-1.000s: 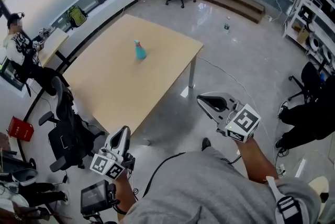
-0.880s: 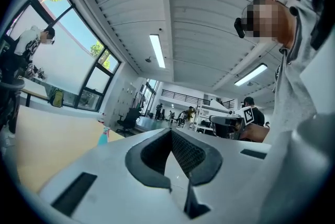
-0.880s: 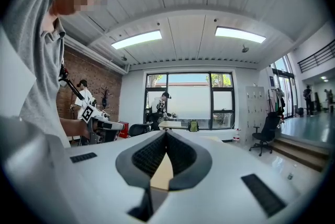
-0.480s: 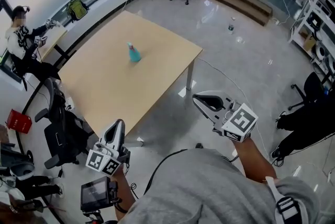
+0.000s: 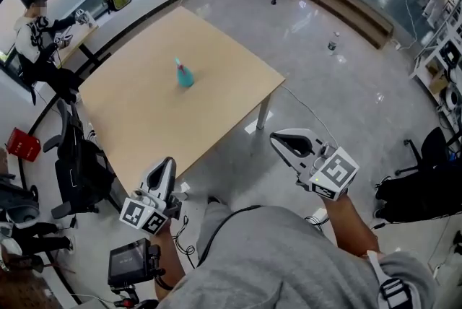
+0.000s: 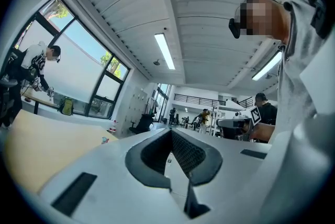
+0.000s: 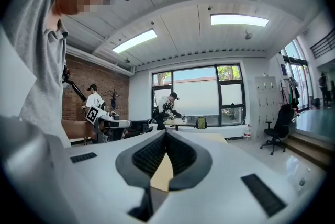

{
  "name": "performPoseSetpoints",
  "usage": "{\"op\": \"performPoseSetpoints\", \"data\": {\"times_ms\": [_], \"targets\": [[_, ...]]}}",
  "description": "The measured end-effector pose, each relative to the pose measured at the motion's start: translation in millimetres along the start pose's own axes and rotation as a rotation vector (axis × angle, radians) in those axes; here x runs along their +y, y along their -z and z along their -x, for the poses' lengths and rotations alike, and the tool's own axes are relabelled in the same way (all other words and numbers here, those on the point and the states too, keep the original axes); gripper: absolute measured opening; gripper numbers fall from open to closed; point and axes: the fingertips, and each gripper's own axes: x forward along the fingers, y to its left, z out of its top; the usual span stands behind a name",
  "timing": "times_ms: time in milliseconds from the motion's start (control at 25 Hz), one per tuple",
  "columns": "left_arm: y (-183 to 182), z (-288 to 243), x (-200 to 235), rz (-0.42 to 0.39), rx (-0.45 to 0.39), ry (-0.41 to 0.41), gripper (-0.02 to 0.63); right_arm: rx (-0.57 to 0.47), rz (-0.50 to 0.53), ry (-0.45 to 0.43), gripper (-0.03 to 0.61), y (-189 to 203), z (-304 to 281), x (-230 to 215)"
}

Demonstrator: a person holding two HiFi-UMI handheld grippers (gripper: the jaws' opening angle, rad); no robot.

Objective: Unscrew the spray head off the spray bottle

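Head view finds the spray bottle (image 5: pixel 184 74) upright on the wooden table (image 5: pixel 144 131), on the far half and well in from every edge, at about 11 o'clock from the middle of the picture; its spray head is on, and nothing touches it.

Over the last second the wearer has been walking. The whole room has slid in the frame; the seated person (image 5: pixel 32 40) by the window has drifted toward 12 o'clock. The table's near corner, just beside the tip of the left gripper (image 5: pixel 167 163) a second ago, is now overlapped by that tip. The bottle itself has hardly shifted in the picture.

Both grippers ride out in front, roughly level, and neither is reaching. The bottle lies at 12 o'clock of the left gripper and at 10 o'clock of the right gripper (image 5: pixel 279 138), well apart from both.

Left gripper view shows its jaws pressed together with nothing between the pads; right gripper view shows the same, with only a sliver of tabletop seen through the gap behind the meeting tips.

By this reading the moment is pure approach; the unscrewing has not begun. The wearer is only now arriving at the table's edge. Each gripper would have to spread before one could steady the body and the other turn the head; the bottle's far placement probably calls for a long lean or more steps.
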Motion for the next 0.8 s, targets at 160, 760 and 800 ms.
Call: {"op": "performPoseSetpoints", "data": {"times_ms": [160,760,800], "targets": [[-3.1,-21.2,62.1,0.000,0.009,-0.007,0.004,0.011,-0.005,-0.009,0.005,3.5,-53.0,-20.7],[-51.7,-131.0,318.6,-0.038,0.048,0.173,0.005,0.016,-0.048,0.091,0.005,-42.4,-322.8,-112.0],[-50.9,-135.7,323.7,-0.045,0.055,0.186,0.005,0.032,-0.059,0.081,0.005,-38.4,-332.0,-114.3]]}}
